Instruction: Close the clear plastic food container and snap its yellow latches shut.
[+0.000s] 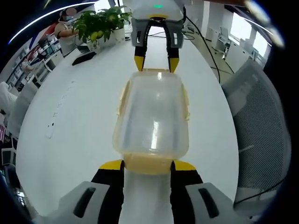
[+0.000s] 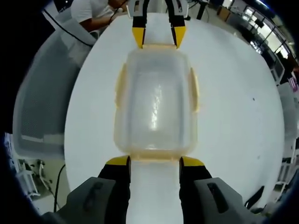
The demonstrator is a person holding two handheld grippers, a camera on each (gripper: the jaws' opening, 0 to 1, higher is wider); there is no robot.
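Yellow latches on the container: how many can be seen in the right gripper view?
4: one on each long side, one at the near end between the right gripper's tips, one at the far end.

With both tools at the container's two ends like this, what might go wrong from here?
1. The left tool and right tool sit at opposite end latches of the container; uneven pressing could slide it across the smooth white table.
2. The side latches look splayed outward, so the lid might not seal fully.
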